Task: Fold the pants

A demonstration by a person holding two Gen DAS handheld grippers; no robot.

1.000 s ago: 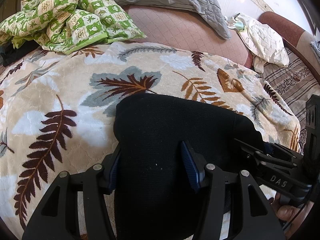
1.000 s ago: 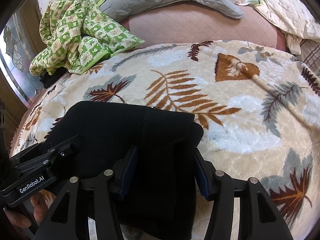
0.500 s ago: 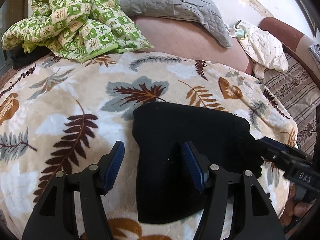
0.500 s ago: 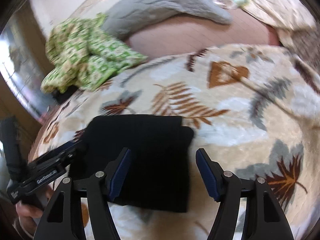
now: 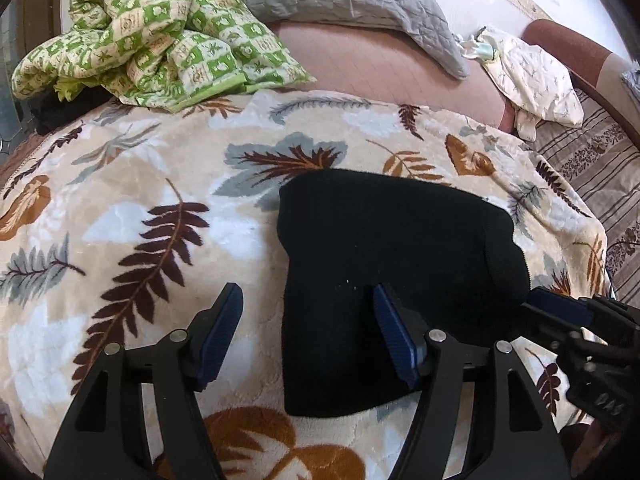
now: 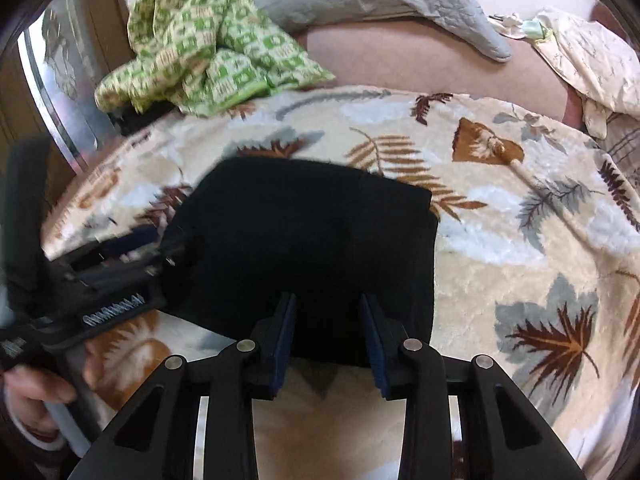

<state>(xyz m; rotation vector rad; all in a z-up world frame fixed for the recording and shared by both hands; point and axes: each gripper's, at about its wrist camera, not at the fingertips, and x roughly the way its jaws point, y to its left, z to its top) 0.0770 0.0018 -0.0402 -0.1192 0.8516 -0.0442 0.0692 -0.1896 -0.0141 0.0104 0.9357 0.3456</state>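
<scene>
Both my tongs hang empty: left gripper (image 5: 306, 336) spreading wider, right gripper (image 6: 327, 340) narrowing on air. Black pants (image 5: 384, 276) lie as a compact square on the leaf blanket's (image 5: 132, 184) near side; I judge folding finished.

- Left hand-held gripper (image 5: 306, 338): black plastic frame w/ triangular cut-outs, silver pivot screws, ribbed blue pads showing.
- Right hand-held gripper (image 6: 328, 338): wearing same black frame, silver screws, blue pads.
</scene>
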